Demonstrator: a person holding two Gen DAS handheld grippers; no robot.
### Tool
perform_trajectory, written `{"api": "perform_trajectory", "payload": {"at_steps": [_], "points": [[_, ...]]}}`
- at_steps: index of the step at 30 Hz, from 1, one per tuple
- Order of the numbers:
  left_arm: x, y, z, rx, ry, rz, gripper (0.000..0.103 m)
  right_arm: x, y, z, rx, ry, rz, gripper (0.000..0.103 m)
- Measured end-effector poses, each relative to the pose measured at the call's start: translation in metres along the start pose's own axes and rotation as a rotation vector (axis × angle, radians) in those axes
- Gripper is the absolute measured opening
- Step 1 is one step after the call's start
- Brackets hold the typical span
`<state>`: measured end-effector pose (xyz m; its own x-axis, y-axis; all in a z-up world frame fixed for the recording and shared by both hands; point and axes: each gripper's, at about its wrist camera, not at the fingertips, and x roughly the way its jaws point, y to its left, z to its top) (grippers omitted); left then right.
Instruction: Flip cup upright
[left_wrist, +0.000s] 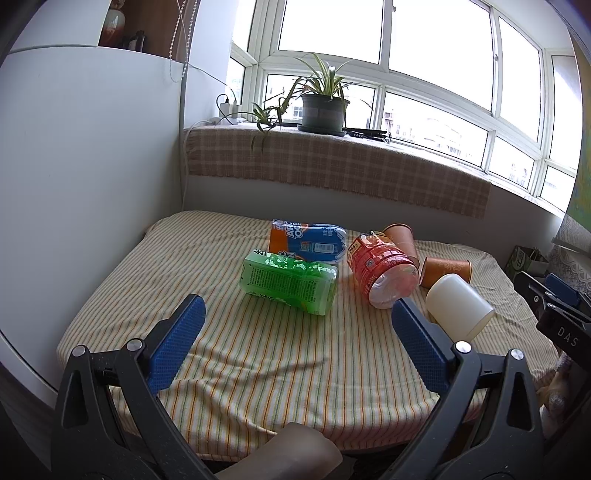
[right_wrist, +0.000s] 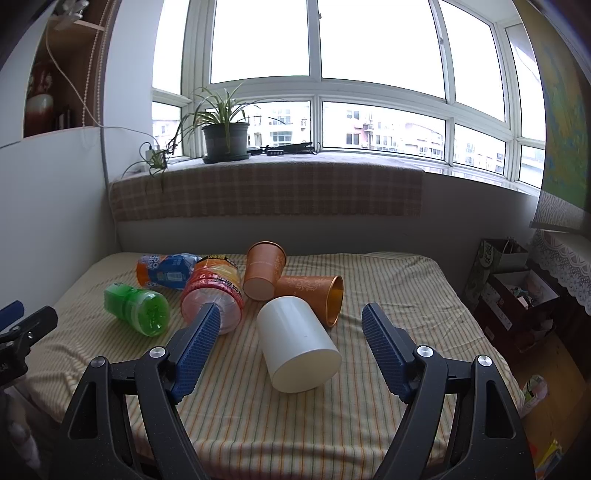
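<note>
A white cup (right_wrist: 297, 345) lies on its side on the striped tablecloth, base toward the right wrist camera; it also shows in the left wrist view (left_wrist: 458, 306). Two orange cups lie behind it: one on its side with its gold mouth facing right (right_wrist: 314, 297), one tilted (right_wrist: 264, 269). My right gripper (right_wrist: 290, 314) is open and empty, its fingers either side of the white cup, short of it. My left gripper (left_wrist: 297, 308) is open and empty, above the cloth left of the white cup.
A green bottle (right_wrist: 138, 306), a red bottle (right_wrist: 216, 291) and a blue-orange bottle (right_wrist: 166, 269) lie on the table (right_wrist: 406, 280). A potted plant (right_wrist: 225, 140) stands on the windowsill. Boxes and bags (right_wrist: 513, 280) sit on the floor at right.
</note>
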<state>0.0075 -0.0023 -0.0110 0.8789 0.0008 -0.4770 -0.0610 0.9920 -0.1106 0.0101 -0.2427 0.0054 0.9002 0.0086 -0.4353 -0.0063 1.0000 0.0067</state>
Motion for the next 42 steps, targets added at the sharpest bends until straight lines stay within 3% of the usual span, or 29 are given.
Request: {"api": "perform_trajectory", "payload": {"at_steps": [28,36,42], "points": [[0.006,0.018,-0.003,-0.028,0.012,0.023,0.102,0.022,0.027,0.013,-0.072,0.029,0.044,0.079],[0.008,0.036,-0.001,-0.036,0.024,0.056,0.102,0.053,0.063,0.032,-0.206,0.060,0.186,0.079],[0.009,0.053,-0.002,-0.055,0.038,0.080,0.102,0.097,0.091,0.051,-0.318,0.157,0.319,0.079]]}}
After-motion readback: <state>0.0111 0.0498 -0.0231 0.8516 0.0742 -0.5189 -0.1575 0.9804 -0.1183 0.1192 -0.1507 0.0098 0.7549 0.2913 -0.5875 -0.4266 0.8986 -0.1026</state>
